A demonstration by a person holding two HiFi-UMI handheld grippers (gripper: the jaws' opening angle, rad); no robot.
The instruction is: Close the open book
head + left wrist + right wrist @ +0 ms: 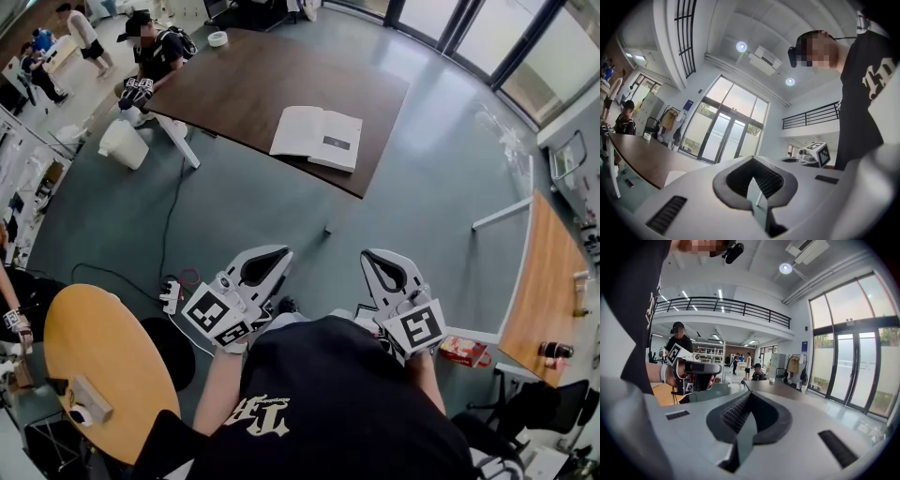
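The open book lies flat with its white pages up near the front edge of the dark brown table. Both grippers are held close to my body, well short of the table, over the grey floor. My left gripper has its jaws together with nothing between them; in the left gripper view it points over the table, where a white corner of the book shows. My right gripper is also shut and empty, and in the right gripper view it faces the table.
A person sits at the table's far left corner, with a tape roll nearby. A white bin and cables lie on the floor. A round wooden table is at lower left, another wooden table at right.
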